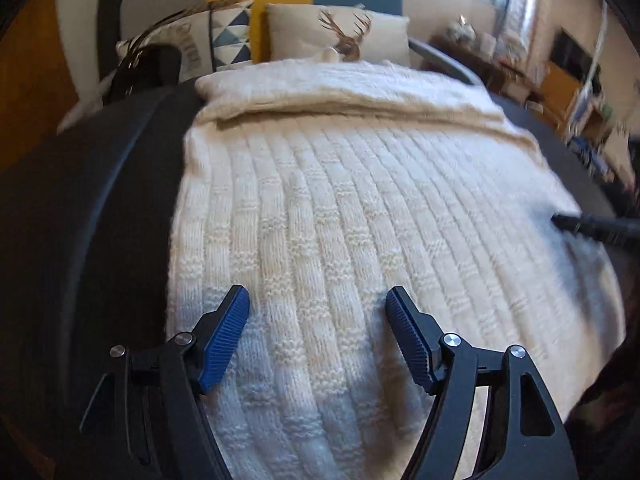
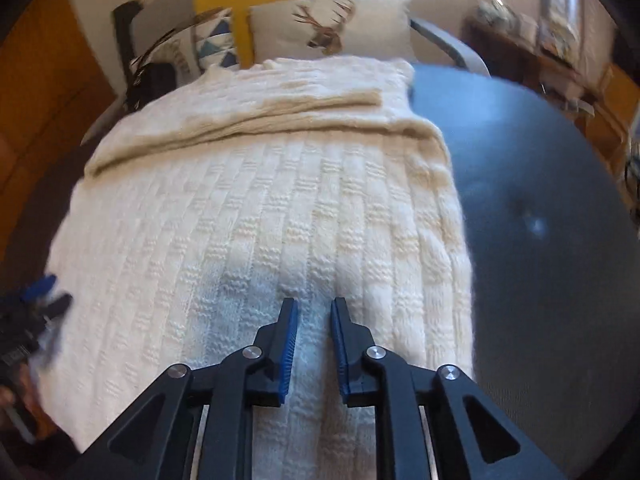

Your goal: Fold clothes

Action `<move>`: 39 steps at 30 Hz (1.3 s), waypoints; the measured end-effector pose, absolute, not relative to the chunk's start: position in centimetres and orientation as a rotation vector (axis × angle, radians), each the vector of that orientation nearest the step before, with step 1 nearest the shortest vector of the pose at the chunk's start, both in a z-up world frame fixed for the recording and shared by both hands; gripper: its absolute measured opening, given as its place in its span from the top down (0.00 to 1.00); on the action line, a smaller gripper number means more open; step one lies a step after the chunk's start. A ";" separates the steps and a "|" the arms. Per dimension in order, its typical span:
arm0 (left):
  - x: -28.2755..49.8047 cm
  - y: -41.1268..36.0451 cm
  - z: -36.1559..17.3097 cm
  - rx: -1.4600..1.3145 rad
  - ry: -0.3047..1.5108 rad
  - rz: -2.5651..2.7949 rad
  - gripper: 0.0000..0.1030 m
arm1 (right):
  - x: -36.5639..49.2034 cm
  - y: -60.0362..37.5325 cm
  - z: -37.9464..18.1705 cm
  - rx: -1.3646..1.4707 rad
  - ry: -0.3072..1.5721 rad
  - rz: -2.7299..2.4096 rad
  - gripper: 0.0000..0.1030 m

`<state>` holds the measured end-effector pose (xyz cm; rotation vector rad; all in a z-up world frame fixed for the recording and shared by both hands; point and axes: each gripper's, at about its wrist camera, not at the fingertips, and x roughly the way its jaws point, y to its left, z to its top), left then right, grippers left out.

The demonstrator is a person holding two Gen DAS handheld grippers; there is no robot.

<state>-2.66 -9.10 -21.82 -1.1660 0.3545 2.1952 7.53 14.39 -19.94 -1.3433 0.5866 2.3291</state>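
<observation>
A cream cable-knit sweater (image 1: 340,200) lies spread flat on a dark round table (image 1: 80,240), with its far end folded back in a thick band (image 1: 320,96). My left gripper (image 1: 318,300) hovers open just over the sweater's near left part, with nothing between its blue pads. My right gripper (image 2: 314,308) is at the near right part of the sweater (image 2: 240,200), and its pads are pinched on a raised ridge of the knit. In the right wrist view the left gripper (image 2: 36,300) shows as a blur at the left edge.
Bare dark tabletop (image 2: 540,160) lies to the right of the sweater. Behind the table stand a deer-print pillow (image 1: 340,32) and a triangle-pattern pillow (image 1: 228,32) on a seat. A black bag (image 1: 148,64) sits at the far left. Cluttered shelves (image 1: 500,52) are at the far right.
</observation>
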 end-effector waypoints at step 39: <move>-4.0 -10.7 -20.8 -1.200 0.400 2.224 0.28 | 7.5 18.3 -20.1 -1.347 0.596 2.225 0.78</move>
